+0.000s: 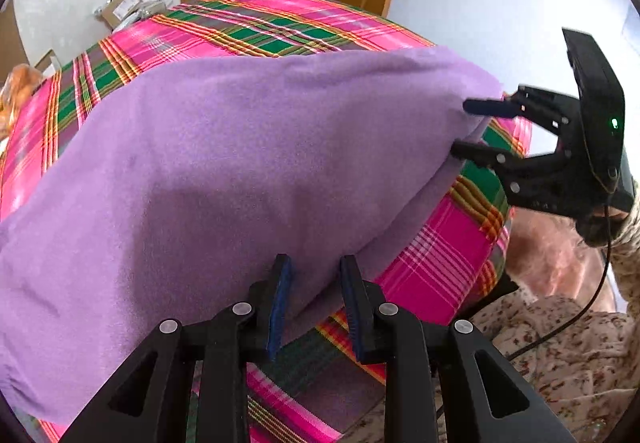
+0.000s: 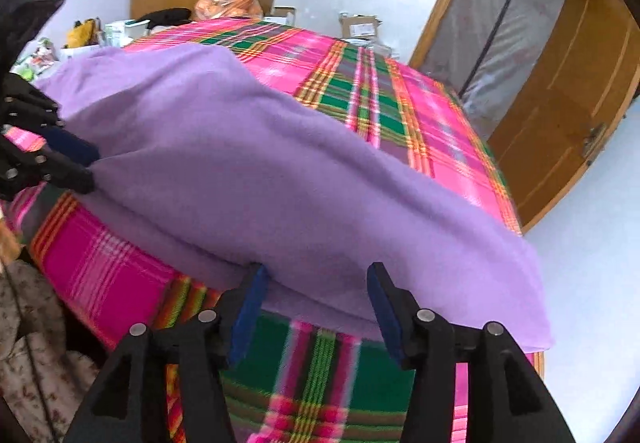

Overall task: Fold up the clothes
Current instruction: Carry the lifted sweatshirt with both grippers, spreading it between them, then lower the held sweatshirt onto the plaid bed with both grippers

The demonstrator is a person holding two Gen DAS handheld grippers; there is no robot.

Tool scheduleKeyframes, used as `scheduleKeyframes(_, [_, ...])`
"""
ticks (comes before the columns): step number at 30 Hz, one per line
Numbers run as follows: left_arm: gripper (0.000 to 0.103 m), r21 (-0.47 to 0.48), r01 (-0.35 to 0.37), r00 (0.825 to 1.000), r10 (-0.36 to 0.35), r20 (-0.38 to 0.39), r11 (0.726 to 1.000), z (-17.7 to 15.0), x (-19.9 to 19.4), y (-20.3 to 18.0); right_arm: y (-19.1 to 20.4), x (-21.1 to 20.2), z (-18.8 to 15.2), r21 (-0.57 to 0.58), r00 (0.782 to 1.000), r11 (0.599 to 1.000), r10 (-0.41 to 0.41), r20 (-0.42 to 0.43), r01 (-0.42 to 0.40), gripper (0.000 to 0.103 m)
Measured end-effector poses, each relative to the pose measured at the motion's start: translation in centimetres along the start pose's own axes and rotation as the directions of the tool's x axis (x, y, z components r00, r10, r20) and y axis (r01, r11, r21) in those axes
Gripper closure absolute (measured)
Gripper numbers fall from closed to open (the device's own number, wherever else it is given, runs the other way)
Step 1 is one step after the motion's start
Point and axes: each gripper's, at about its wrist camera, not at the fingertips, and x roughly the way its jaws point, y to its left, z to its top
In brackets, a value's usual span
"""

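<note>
Evidently soft and light: the purple fleece cloth [image 1: 224, 171] drapes in a smooth sag over the pink-and-green plaid bedcover [image 1: 256, 23], with its near edge lifted off the bed and 2 layers visible along that edge, so it looks already doubled at least once. Left gripper [image 1: 316, 275] has its jaws part open, the blue pads either side of the near hem; cloth sits between them, but a gap shows and I cannot tell whether they bite. Right gripper [image 2: 316, 283] stands wider open, with the fleece edge hanging just above and between its fingers and not clamped; in the left wrist view its 2 fingers bracket the cloth's far corner. Judgement: napped fabric, good friction against the pads, no fragility, but it is limp, so a hold in mid-hem will let the corners droop. Best holds are the 2 near corners, pinching both layers together.
</note>
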Motion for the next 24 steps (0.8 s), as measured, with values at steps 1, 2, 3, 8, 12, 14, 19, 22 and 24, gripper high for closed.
scheduleKeyframes(1, [0.077,0.003,-0.007,1.000,0.007,-0.002,1.000,0.0,0.0,-0.1,0.0,0.1,0.1,-0.005,1.000,1.000,-0.018,0.004,0.018,0.050])
scheduleKeyframes(2, [0.077,0.004,-0.011,1.000,0.011,-0.002,1.000,0.0,0.0,-0.1,0.0,0.1,0.0,-0.009,0.999,0.999,-0.040,0.008,0.041,0.050])
scheduleKeyframes(3, [0.077,0.005,-0.016,1.000,0.016,-0.002,1.000,0.0,0.0,-0.2,-0.1,0.1,0.0,-0.011,0.998,0.998,-0.060,0.010,0.060,0.050])
scheduleKeyframes(8, [0.077,0.010,-0.038,0.999,0.038,-0.003,0.999,-0.1,0.0,-0.4,-1.4,0.2,-0.7,0.024,0.989,0.989,-0.150,0.016,0.149,0.055])
scheduleKeyframes(12, [0.077,0.022,-0.063,0.998,0.063,-0.009,0.998,0.0,0.1,-0.8,-2.5,0.4,-0.9,0.082,0.985,0.982,-0.173,0.010,0.172,0.075])
scheduleKeyframes(14, [0.077,0.021,-0.065,0.998,0.065,-0.010,0.998,0.0,0.1,-0.9,-2.8,0.3,-1.0,0.098,0.983,0.979,-0.183,0.012,0.180,0.090])
scheduleKeyframes(19, [0.076,0.016,-0.069,0.997,0.070,-0.012,0.997,0.2,0.1,-1.3,-4.6,-1.0,-0.8,0.207,0.991,0.972,-0.126,0.055,0.112,0.092])
scheduleKeyframes(22, [0.076,0.014,-0.072,0.997,0.072,-0.014,0.997,0.3,0.1,-1.5,-5.4,-1.5,-0.3,0.243,0.992,0.966,-0.110,0.068,0.091,0.093])
scheduleKeyframes(24, [0.076,0.017,-0.073,0.997,0.073,-0.013,0.997,0.5,0.2,-1.8,-5.5,-1.6,0.0,0.238,0.990,0.966,-0.120,0.073,0.099,0.093])
